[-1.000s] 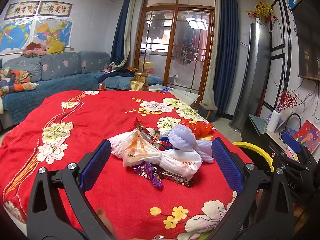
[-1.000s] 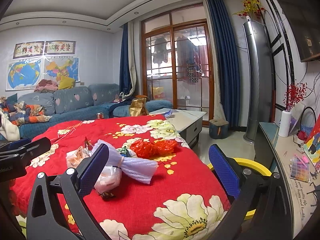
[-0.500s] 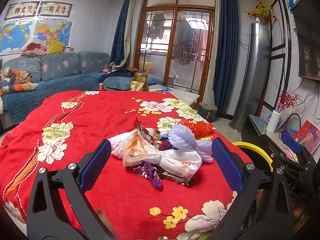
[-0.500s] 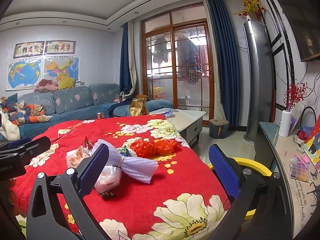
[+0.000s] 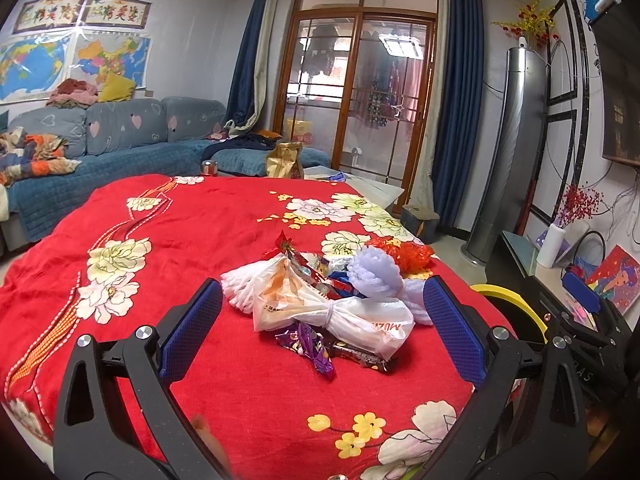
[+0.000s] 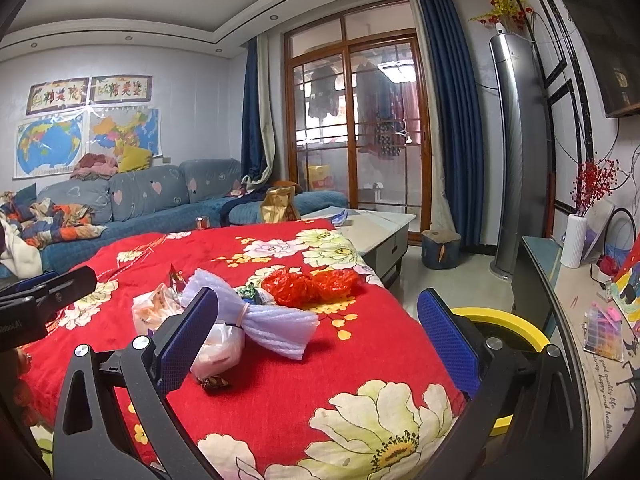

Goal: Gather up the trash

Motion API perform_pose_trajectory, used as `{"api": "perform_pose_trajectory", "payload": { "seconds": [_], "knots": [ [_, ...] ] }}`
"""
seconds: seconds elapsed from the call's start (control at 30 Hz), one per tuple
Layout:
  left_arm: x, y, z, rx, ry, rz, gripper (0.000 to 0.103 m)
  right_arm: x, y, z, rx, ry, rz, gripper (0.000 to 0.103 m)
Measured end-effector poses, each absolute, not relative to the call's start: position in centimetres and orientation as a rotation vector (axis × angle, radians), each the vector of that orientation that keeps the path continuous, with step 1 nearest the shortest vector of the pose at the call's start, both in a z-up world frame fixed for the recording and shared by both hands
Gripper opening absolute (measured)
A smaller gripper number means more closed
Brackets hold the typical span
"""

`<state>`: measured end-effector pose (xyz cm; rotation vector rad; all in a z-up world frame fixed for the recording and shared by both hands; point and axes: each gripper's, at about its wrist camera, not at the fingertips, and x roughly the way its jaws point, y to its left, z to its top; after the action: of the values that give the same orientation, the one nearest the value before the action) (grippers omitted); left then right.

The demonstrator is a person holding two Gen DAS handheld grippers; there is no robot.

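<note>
Straight ahead at twelve o'clock of my left gripper [image 5: 322, 322], the trash pile.

Its jaws are spread wide and empty, framing the tied white bag [image 5: 340, 314], long axis crosswise; farther off, my right gripper [image 6: 318, 334], equally open, has the pile at ten o'clock, yellow bin [image 6: 506, 326] at two.

Bright red tablecloth [image 5: 208, 216] with white and yellow flowers, crinkly orange-red bag [image 6: 310, 286], pale lilac foam wrap [image 6: 276, 320], white knotted bag [image 5: 352, 314] – and a yellow bin rim [image 6: 508, 322]. Gripper pads [image 5: 192, 326] are blue – frames black.
</note>
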<state>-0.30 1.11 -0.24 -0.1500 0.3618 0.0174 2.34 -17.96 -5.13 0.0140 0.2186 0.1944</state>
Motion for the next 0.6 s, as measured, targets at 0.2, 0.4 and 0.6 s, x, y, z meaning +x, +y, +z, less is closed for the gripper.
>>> {"api": "perform_pose_trajectory", "payload": {
  "seconds": [0.2,0.4,0.6],
  "knots": [
    [-0.1,3.0,-0.3,-0.185,0.355,0.025,0.092,2.9,-16.4,-5.0,-0.034,0.244,0.255,0.097],
    [0.9,6.1,-0.5,-0.212,0.372,0.116,0.092,3.8,-13.8,-4.8,-0.080,0.276,0.342,0.097],
    [1.8,8.6,-0.8,-0.223,0.403,0.168,0.092,4.9,-11.0,-4.9,-0.108,0.321,0.413,0.097]
  ]
}}
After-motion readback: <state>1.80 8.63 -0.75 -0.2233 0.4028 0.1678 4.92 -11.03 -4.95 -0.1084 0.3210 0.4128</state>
